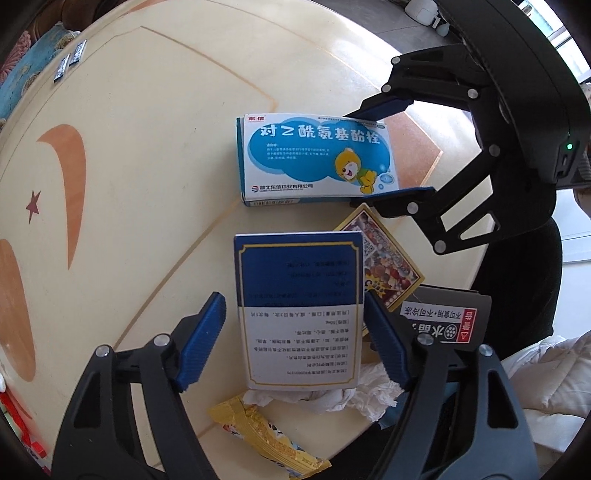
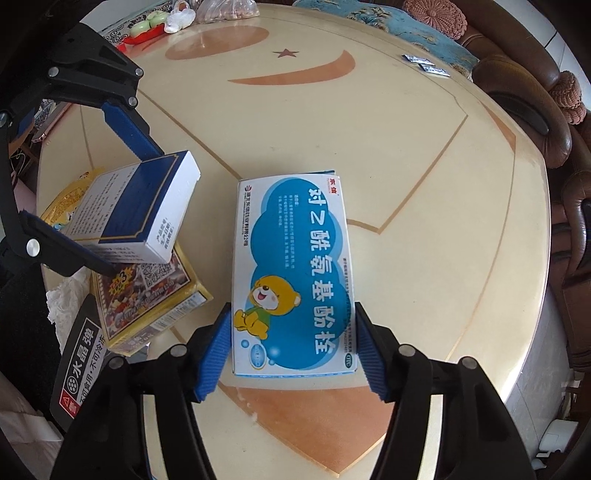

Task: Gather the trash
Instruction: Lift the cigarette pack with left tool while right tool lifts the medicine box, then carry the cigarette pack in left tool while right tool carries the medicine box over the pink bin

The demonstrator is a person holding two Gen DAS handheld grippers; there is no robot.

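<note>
A light-blue medicine box with a cartoon bear (image 2: pixel 295 266) lies flat on the cream round table (image 2: pixel 424 221). My right gripper (image 2: pixel 292 306) is shut on it, a blue pad pressed on each long side; the left wrist view shows the same grip (image 1: pixel 351 158). A blue-and-white box (image 1: pixel 299 310) sits tilted on a yellow card box (image 1: pixel 391 258). My left gripper (image 1: pixel 295 299) stands open around it: the right pad (image 1: pixel 384 339) touches its edge, and the left pad (image 1: pixel 203 339) is a narrow gap away.
A black packet (image 1: pixel 443 325), crumpled tissue (image 1: pixel 332 398) and a yellow snack wrapper (image 1: pixel 266 439) lie by the table's near edge. Two small sachets (image 2: pixel 424 64) lie at the far rim. Bags (image 2: pixel 184 14) and a brown sofa (image 2: pixel 535 110) stand beyond it.
</note>
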